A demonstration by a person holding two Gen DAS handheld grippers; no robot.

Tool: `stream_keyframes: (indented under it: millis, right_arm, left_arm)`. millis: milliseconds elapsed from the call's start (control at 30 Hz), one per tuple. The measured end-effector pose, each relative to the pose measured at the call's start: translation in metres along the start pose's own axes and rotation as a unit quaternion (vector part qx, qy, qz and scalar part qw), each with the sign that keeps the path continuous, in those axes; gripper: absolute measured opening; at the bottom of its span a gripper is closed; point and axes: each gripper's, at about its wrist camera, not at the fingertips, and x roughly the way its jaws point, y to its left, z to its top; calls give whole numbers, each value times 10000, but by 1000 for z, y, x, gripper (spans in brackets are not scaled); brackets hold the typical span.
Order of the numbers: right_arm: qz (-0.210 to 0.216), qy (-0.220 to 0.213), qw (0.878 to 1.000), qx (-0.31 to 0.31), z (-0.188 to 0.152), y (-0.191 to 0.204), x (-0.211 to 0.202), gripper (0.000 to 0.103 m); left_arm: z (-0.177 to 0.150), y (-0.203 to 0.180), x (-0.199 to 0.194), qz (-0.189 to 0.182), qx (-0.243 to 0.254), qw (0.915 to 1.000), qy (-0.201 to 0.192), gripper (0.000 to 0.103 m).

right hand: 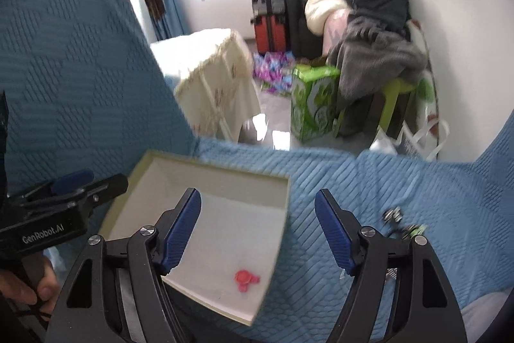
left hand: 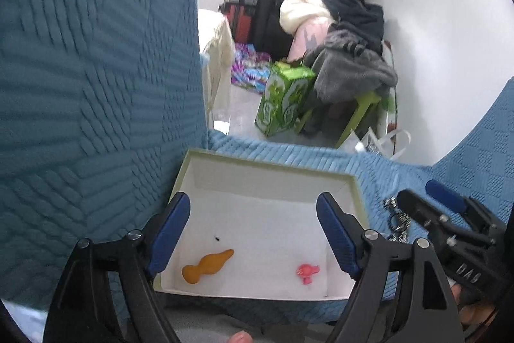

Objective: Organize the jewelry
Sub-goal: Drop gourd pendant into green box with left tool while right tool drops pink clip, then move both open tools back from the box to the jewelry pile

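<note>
A shallow white box (left hand: 353, 182) (right hand: 282, 208) lies on the light blue bedspread. In it rest an orange piece (left hand: 207, 265) and a small pink piece (left hand: 306, 273) (right hand: 245, 277), with a tiny dark bead (left hand: 217, 237) above the orange one. My left gripper (left hand: 253, 224) hovers over the box, open, nothing between its blue pads. My right gripper (right hand: 258, 224) is open over the box's right wall, also empty. A tangle of silver jewelry (left hand: 398, 219) (right hand: 403, 222) lies on the bedspread right of the box, partly hidden behind the right gripper's finger.
A dark teal textured cover (left hand: 96, 85) rises at the left. Beyond the bed edge stand a green carton (left hand: 284, 98), a green stool piled with clothes (right hand: 379, 60), suitcases (right hand: 270, 8) and a cloth-covered table (right hand: 218, 76). A hand (right hand: 29, 285) holds the left gripper's handle.
</note>
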Motion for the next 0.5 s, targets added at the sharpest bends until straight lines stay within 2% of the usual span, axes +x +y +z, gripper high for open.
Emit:
stream_keyframes:
  millis: [300, 500]
  right_arm:
    - [267, -770, 9966, -117, 37, -18, -80, 73]
    - [342, -1179, 9923, -169, 42, -35, -125, 74]
  left_arm:
    - [28, -50, -77, -79, 126, 9968, -782, 82]
    - [32, -89, -119, -247, 236, 9928, -1150, 82]
